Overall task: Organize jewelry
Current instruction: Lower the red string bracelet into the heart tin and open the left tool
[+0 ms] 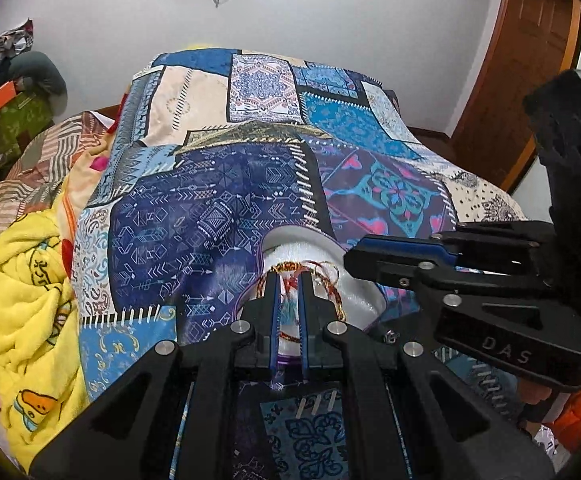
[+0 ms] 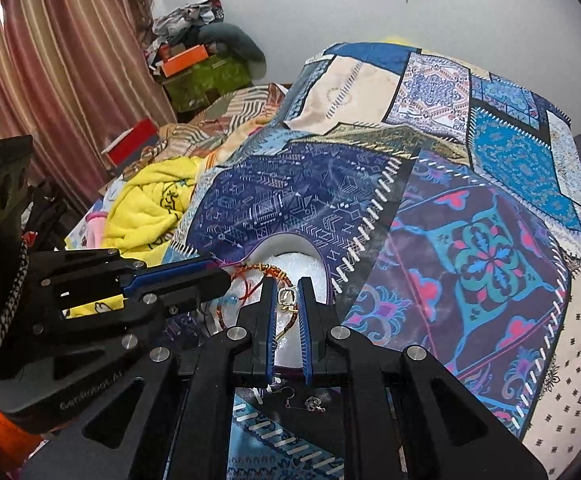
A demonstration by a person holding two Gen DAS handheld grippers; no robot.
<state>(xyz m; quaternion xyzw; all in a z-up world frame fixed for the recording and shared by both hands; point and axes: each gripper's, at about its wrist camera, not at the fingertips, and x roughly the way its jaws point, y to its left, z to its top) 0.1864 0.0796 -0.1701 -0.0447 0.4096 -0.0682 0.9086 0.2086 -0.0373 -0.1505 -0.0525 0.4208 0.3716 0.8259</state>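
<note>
The left gripper (image 1: 289, 280) has its fingers set a narrow gap apart, straddling a strand of the braided red-and-gold bracelet (image 1: 332, 294) over the white foam dish (image 1: 354, 300); whether the pads actually pinch the cord I cannot tell. The right gripper (image 2: 287, 286) comes in from the left one's 3 o'clock, its fingers likewise nearly closed around a small gold ring or clasp (image 2: 287, 295) on the same tangle of cord, and again contact is not clear. The bracelet (image 2: 266, 270) lies looped across the dish (image 2: 290, 256), with thin red threads trailing toward 9 o'clock in the right wrist view. Just behind the right fingers, at 6 o'clock, a hook earring (image 2: 288, 398) and a small silvery piece (image 2: 314, 404) rest loose on the patchwork bedspread (image 2: 470, 240). Beyond, at 10 o'clock, a yellow blanket (image 2: 150, 204) is bunched up. The likely trouble: with both grippers on one tangled cord, pulling apart could tighten the knot or snap the thin threads. A lift might also drag the light dish along and tip it, and the loose earring could slide into the bedspread folds if the fabric is pressed down.
</note>
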